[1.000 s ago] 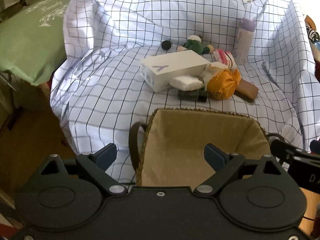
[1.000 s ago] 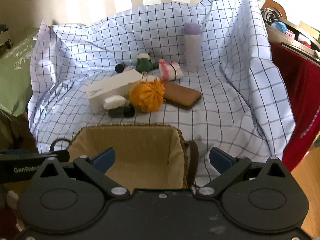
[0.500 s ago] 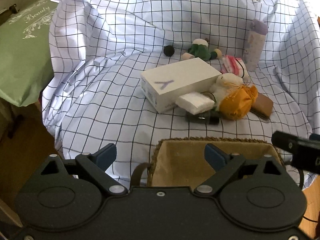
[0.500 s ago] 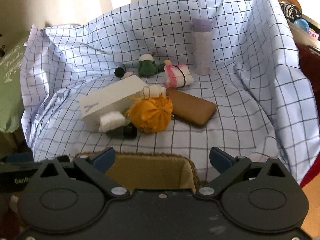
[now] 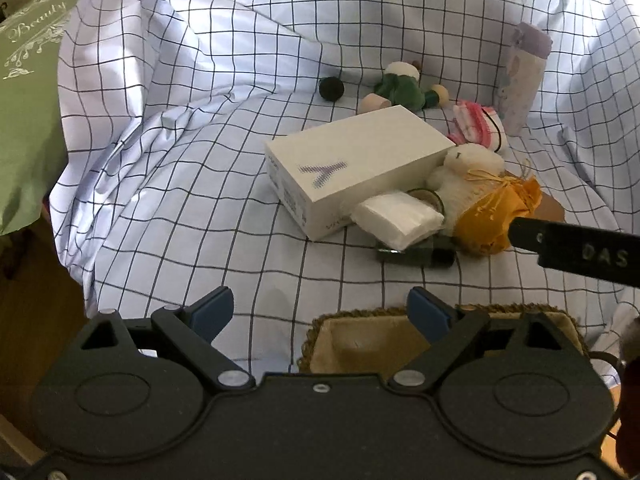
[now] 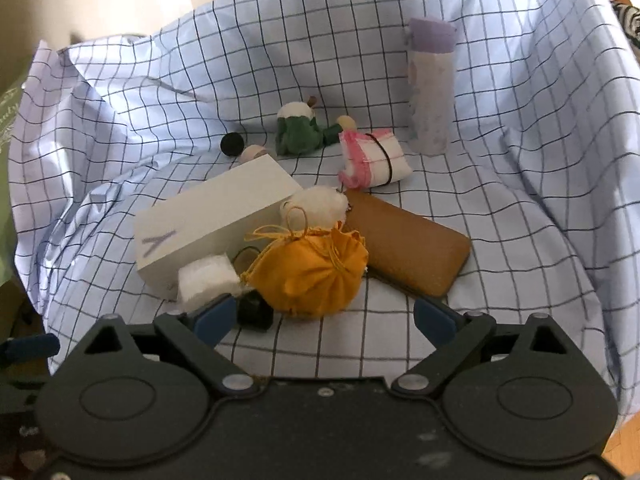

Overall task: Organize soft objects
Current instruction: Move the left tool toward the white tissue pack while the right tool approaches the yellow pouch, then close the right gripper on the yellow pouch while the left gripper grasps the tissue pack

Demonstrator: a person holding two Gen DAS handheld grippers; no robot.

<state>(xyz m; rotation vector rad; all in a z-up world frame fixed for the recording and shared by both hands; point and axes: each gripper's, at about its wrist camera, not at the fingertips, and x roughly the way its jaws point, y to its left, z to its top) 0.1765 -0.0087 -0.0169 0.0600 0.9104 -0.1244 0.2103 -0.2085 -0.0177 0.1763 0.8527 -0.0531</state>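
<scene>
An orange drawstring pouch (image 6: 310, 276) (image 5: 496, 220) lies on the checked cloth against a white plush (image 6: 316, 206) and a white box (image 6: 212, 220). My right gripper (image 6: 324, 314) hovers just short of the pouch. Its jaws are closing, still wide, and the pads touch nothing. A white folded packet (image 6: 206, 280) and a small dark object (image 6: 256, 312) sit by its left finger. My left gripper (image 5: 320, 310) is open and empty above the rim of a woven basket (image 5: 400, 344). Farther back lie a green plush (image 6: 298, 132) and a pink-white cloth roll (image 6: 374, 156).
A brown wallet (image 6: 408, 256) lies right of the pouch. A lilac bottle (image 6: 432, 84) stands at the back right, and a black ball (image 6: 231, 144) sits behind the box. A green cushion (image 5: 24, 120) borders the cloth on the left. The cloth rises in folds all around.
Both grippers moved forward and a little down toward the pile. The basket dropped out of the right wrist view and sank to the bottom of the left one. The right jaws narrowed slightly.
</scene>
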